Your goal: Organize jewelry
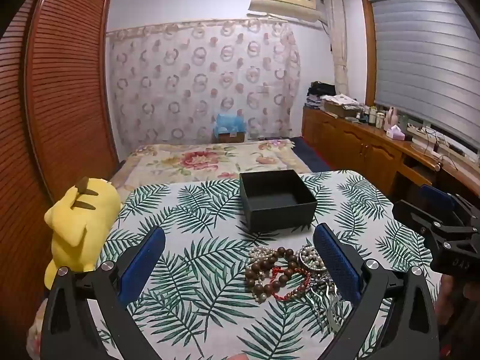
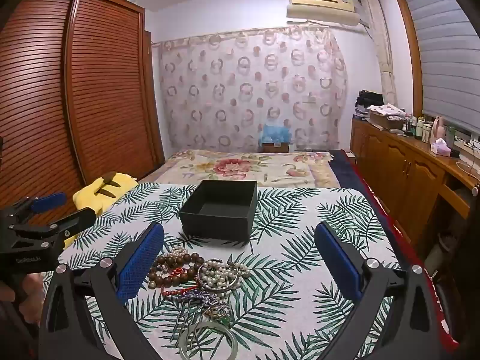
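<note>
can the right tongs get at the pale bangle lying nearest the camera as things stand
Probably yes. The right tongs stand wide open and empty above the table, and the bangle lies flat and apart at the near end of the jewelry pile, with nothing over it.

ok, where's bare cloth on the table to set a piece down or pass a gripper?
Free: the leaf-print tablecloth right of the black box and jewelry pile, out to the table's right edge; also the left strip between the pile and the yellow plush. Crowded: the middle front, where beads, pearls and a pale bangle bunch close before the box.
</note>
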The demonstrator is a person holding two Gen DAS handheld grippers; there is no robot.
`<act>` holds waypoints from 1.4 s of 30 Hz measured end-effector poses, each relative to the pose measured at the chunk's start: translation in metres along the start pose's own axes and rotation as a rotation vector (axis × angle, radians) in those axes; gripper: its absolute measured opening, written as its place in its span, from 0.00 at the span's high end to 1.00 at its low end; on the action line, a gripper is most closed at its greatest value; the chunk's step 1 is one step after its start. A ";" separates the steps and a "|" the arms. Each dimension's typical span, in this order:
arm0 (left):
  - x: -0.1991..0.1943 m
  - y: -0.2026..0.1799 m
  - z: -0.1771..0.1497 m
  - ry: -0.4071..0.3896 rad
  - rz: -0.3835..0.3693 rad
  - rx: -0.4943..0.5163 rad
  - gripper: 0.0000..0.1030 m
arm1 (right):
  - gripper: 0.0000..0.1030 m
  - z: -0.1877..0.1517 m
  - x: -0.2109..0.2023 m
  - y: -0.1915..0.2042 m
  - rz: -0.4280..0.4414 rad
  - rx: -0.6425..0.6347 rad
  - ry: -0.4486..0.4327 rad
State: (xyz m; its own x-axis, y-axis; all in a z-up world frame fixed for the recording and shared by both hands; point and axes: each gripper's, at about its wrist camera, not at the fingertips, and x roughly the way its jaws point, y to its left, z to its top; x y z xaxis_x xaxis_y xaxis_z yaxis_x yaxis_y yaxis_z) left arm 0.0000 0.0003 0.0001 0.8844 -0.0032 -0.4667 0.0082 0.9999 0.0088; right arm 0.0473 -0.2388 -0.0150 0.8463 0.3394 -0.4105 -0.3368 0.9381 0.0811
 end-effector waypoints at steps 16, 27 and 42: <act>0.003 -0.001 0.001 -0.004 -0.001 -0.003 0.07 | 0.02 0.001 -0.002 0.001 0.009 0.000 0.003; -0.012 -0.006 0.013 -0.016 0.000 -0.001 0.07 | 0.02 0.000 -0.003 0.001 0.007 0.002 0.000; -0.017 -0.004 0.009 -0.030 -0.004 -0.005 0.07 | 0.02 0.000 -0.003 0.003 0.008 0.003 -0.004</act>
State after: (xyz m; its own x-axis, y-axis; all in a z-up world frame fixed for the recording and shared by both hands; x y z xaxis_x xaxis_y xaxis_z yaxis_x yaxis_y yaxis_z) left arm -0.0106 -0.0034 0.0162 0.8980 -0.0072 -0.4399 0.0091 1.0000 0.0023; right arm 0.0436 -0.2371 -0.0131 0.8453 0.3472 -0.4061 -0.3425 0.9355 0.0868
